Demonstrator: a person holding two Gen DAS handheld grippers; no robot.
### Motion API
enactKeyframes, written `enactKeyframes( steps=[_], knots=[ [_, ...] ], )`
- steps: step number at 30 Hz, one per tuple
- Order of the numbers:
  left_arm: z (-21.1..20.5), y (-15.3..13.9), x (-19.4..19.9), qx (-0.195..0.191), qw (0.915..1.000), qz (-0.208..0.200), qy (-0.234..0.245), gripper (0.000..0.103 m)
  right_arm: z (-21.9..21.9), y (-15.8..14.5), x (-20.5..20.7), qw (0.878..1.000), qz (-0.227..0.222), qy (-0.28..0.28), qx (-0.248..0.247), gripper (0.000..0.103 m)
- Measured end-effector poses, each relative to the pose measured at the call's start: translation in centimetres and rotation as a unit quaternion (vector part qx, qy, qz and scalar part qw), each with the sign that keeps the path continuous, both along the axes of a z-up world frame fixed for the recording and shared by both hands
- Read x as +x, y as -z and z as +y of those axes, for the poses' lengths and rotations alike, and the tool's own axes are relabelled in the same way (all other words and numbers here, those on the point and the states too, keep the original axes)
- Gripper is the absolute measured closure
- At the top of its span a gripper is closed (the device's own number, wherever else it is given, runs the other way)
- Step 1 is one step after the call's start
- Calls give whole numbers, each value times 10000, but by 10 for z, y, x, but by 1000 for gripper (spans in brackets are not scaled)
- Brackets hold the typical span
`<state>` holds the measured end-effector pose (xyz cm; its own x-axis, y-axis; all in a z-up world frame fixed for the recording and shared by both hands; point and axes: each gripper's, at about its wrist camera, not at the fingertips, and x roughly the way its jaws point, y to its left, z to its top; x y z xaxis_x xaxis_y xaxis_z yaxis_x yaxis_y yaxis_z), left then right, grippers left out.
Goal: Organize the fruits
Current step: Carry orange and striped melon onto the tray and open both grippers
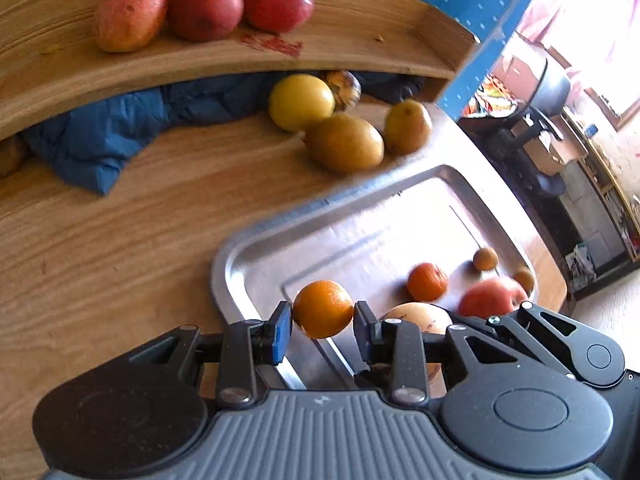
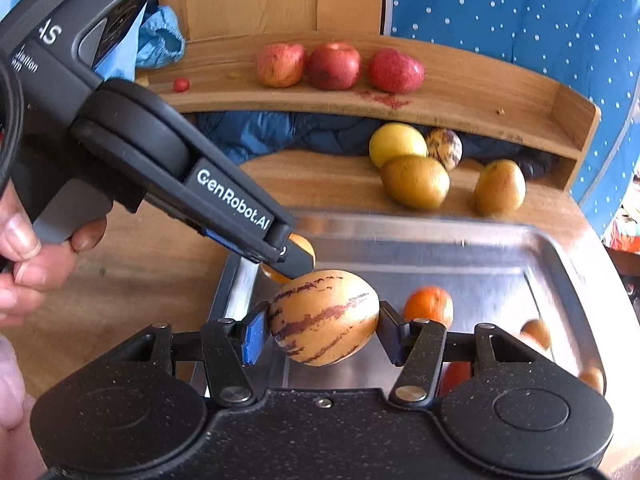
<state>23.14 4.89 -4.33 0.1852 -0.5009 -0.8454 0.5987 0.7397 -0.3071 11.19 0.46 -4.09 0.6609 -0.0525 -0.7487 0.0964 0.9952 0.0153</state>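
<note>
Orange (image 1: 323,309) pinched in left gripper (image 1: 322,326), striped melon (image 2: 324,317) in right gripper (image 2: 322,330)

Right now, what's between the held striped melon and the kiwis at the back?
Right wrist view: bare tray floor, its far rim, then wood up to the kiwis. Striped melon sits in the right gripper.

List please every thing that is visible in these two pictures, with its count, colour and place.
Round apples: three, red, on the wooden shelf.
Smooth yellow fruit: one, under the shelf.
Oval fruits: two, brownish-green, on the wooden table.
Striped melon: one, dark-streaked, under the shelf.
Metal tray: one, silver, on the table.
Left gripper: shut on round orange mandarin.
Right gripper: shut on cream purple-striped melon.
</note>
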Motion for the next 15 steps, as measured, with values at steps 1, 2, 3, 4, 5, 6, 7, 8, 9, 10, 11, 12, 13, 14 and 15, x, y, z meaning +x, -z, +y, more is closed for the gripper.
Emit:
enactKeyframes(
  steps=[1,2,3,4,5,6,7,8,9,10,11,12,13,14,15],
  knots=[
    [-1,1,-4,19,10000,19,14,67,1,2,-4,10000,59,-10,4,45],
    [-2,2,-8,32,10000,52,27,67,1,3,-8,9999,100,-10,4,45],
    [-2,3,-12,49,9999,85,40,67,2,3,-11,9999,137,-2,4,45],
    [-3,4,-16,74,9999,104,59,67,2,4,-14,9999,163,3,4,45],
    [-4,5,-20,100,9998,118,81,67,2,4,-17,9999,147,35,-9,45],
    [-5,5,-23,121,9998,130,97,67,3,5,-21,9999,157,45,-15,45],
    [-6,6,-26,144,9997,153,105,67,2,6,-23,9998,195,55,-17,45],
    [-7,7,-28,163,9996,188,104,67,2,7,-26,9998,206,60,-7,45],
    [-7,8,-31,172,9995,229,88,67,2,7,-28,9998,193,69,13,45],
    [-7,8,-33,176,9995,251,70,66,2,7,-31,9998,195,69,10,45],
    [-7,8,-35,189,9995,263,49,66,1,7,-33,9998,182,66,-10,44],
    [-7,8,-37,204,9995,254,19,66,1,7,-36,9998,162,71,-31,44],
    [-8,8,-39,212,9995,242,-2,66,0,6,-38,9998,150,85,-34,42],
    [-7,8,-41,219,9995,230,-31,66,0,6,-40,9998,145,93,-27,41],
    [-6,7,-42,226,9995,208,-68,66,-1,5,-43,9999,135,103,-18,37]
  ],
)
